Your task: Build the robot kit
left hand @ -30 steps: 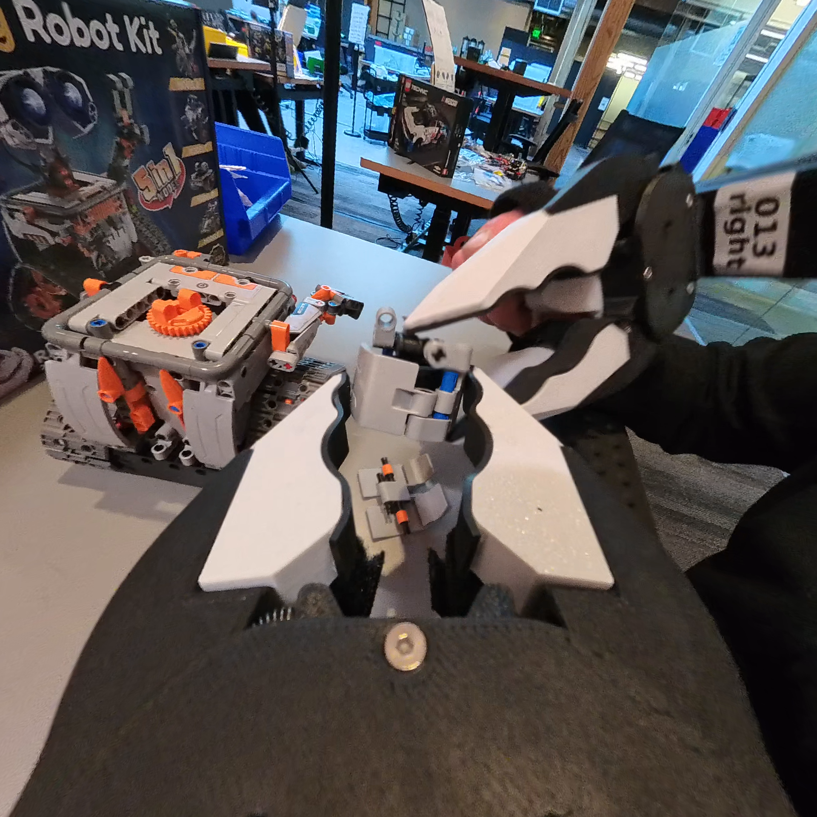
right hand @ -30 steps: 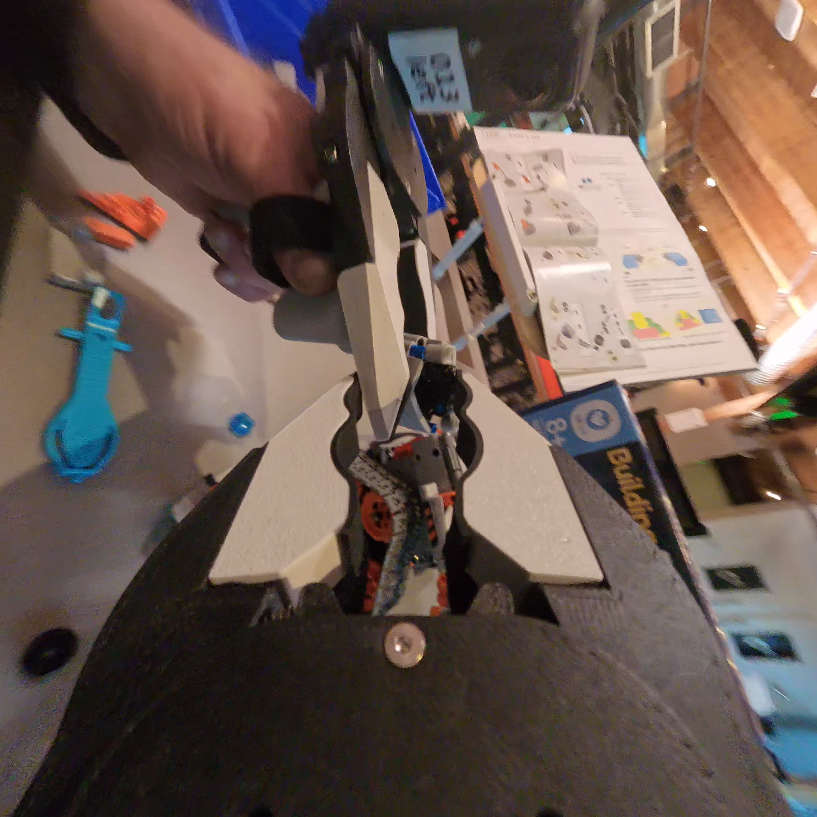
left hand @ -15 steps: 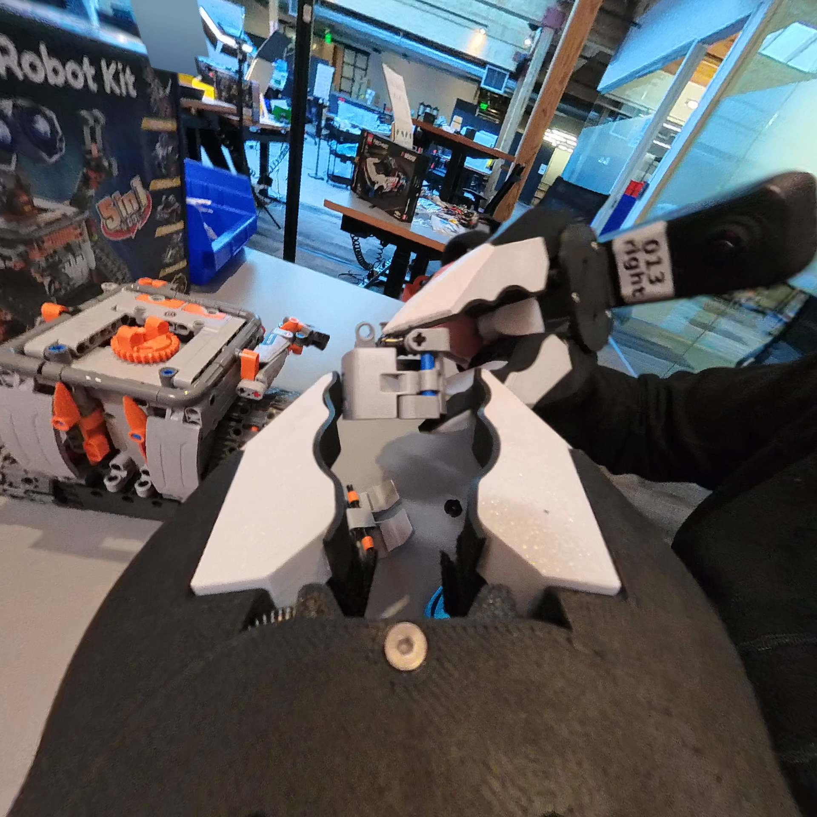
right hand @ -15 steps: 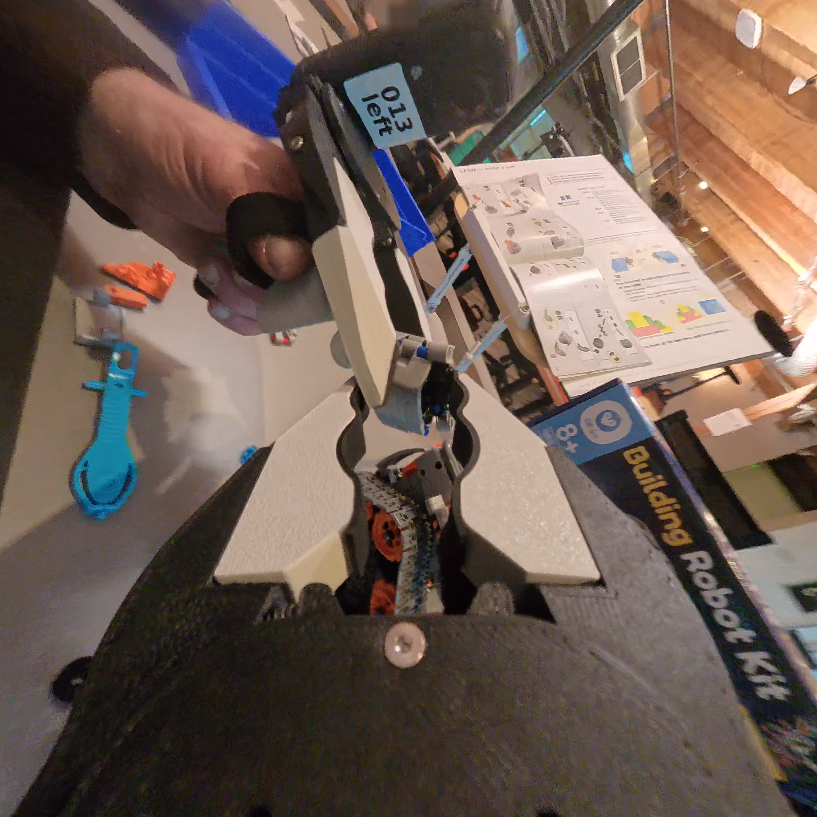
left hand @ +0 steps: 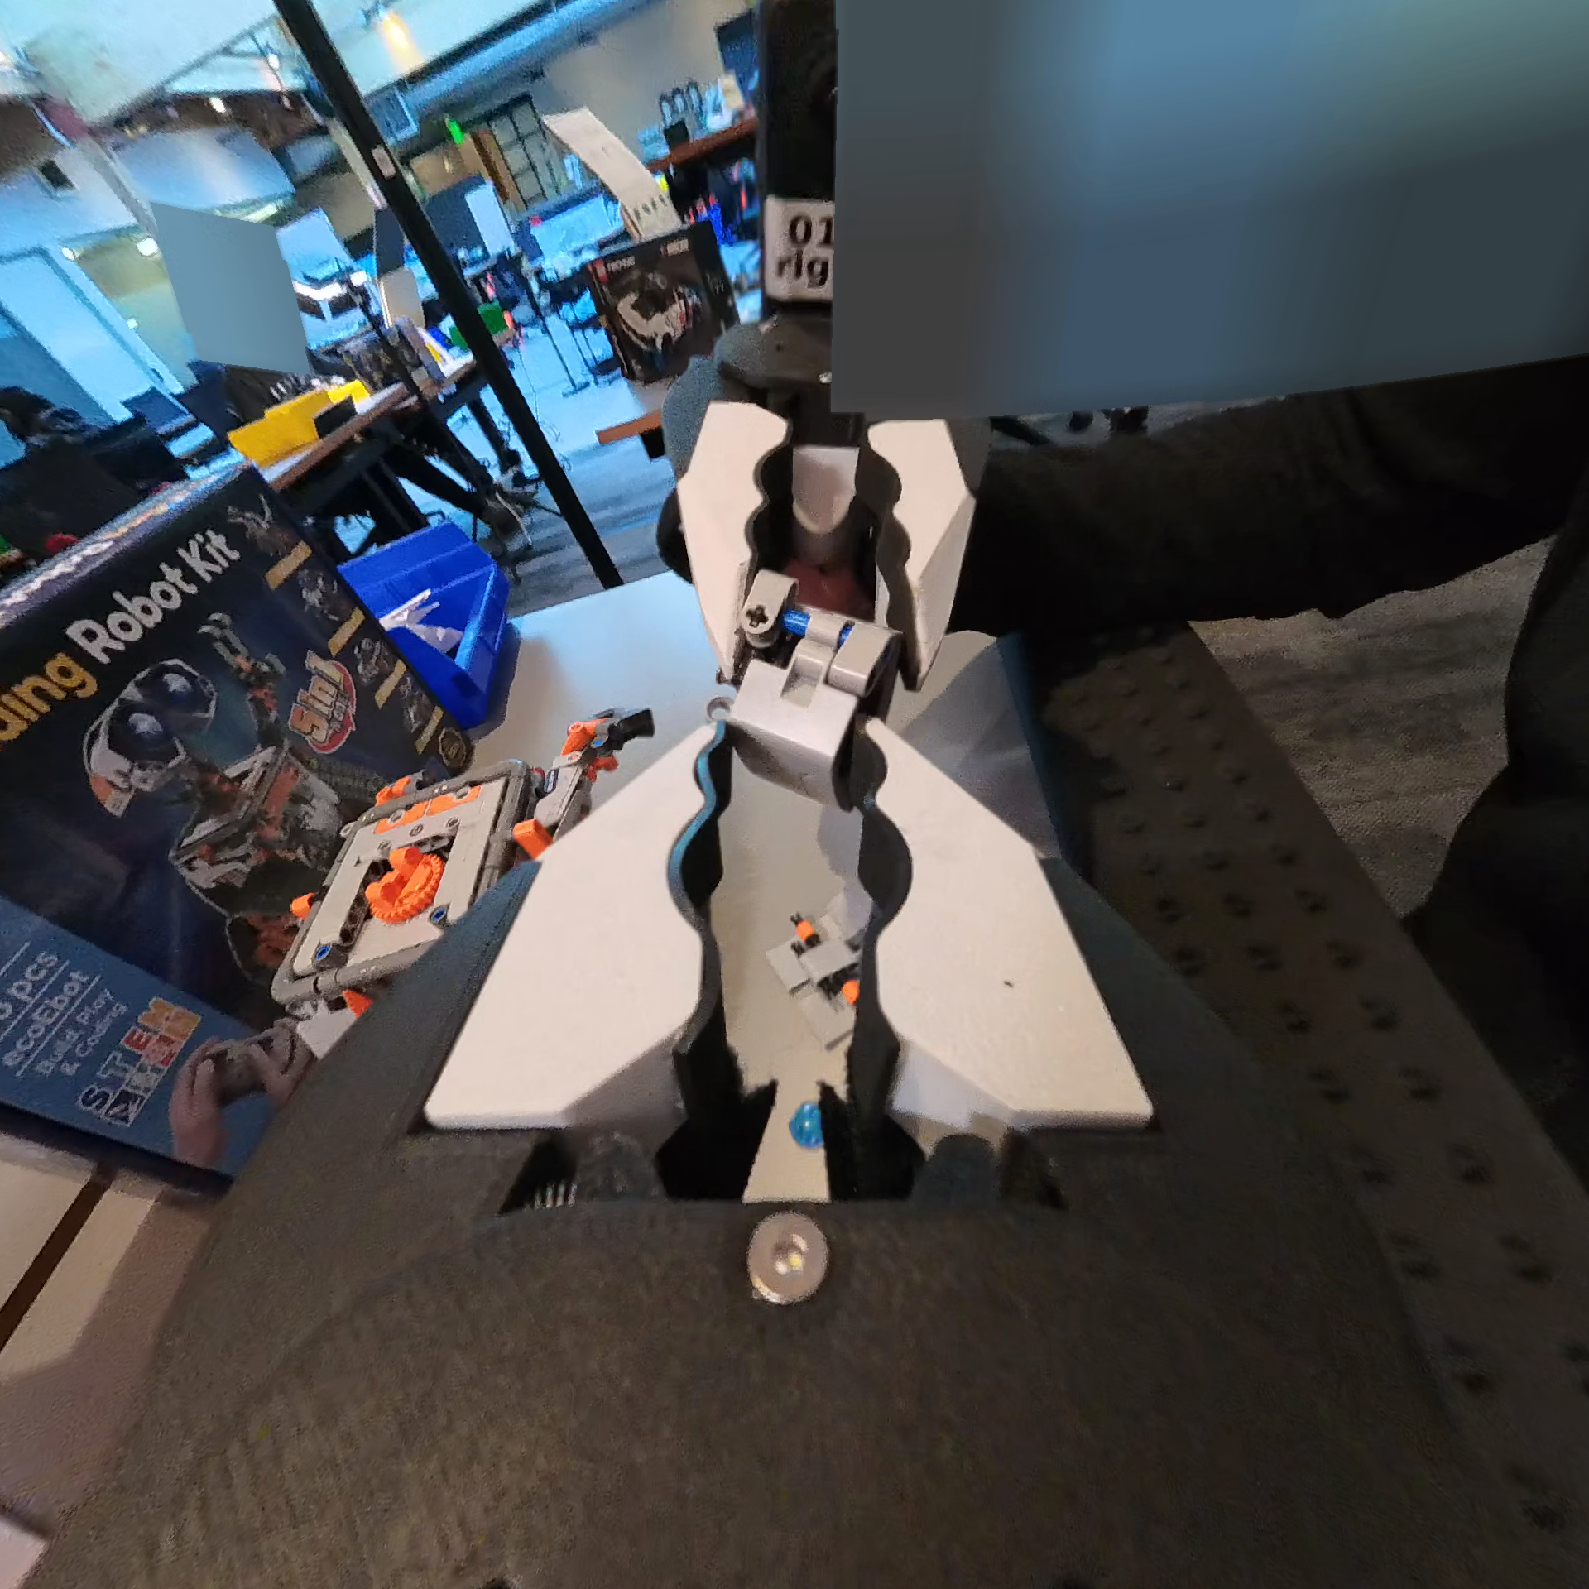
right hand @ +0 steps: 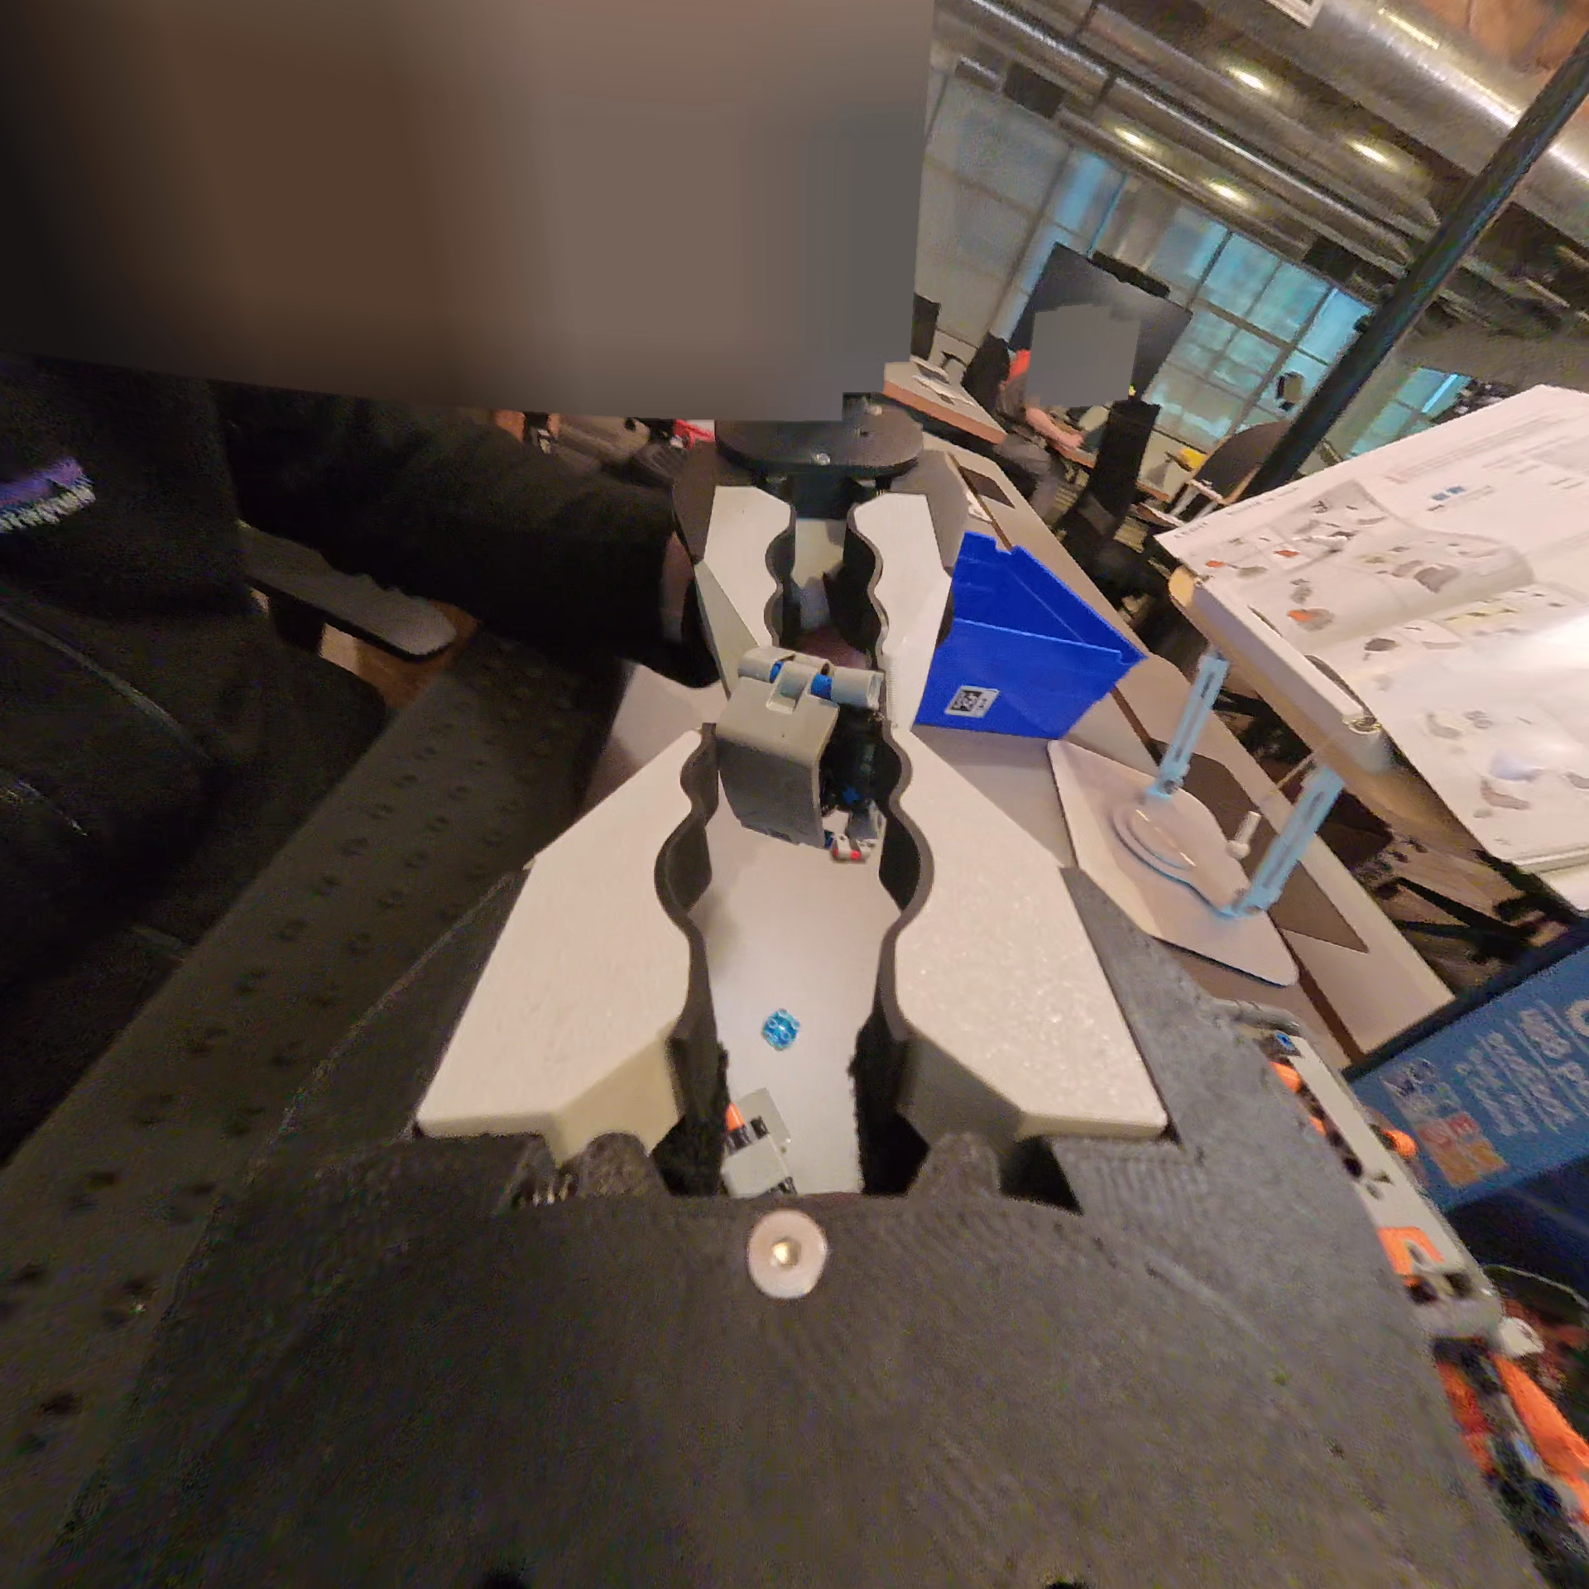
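With both grippers nose to nose above the white table [left hand: 602, 636], a dark kit box [left hand: 163, 731] stands far left, the tracked grey-orange robot base [left hand: 404, 894] in front of it. Blue bin [right hand: 1015, 653] and open instruction booklet [right hand: 1393, 602] sit beyond. Left gripper [left hand: 795, 757] clenched on the grey brick assembly [left hand: 795, 731]; right gripper [right hand: 804, 765] pinches the same piece from the opposite end. Small grey-orange part [left hand: 817, 954] and blue stud [right hand: 781, 1027] lie loose below.
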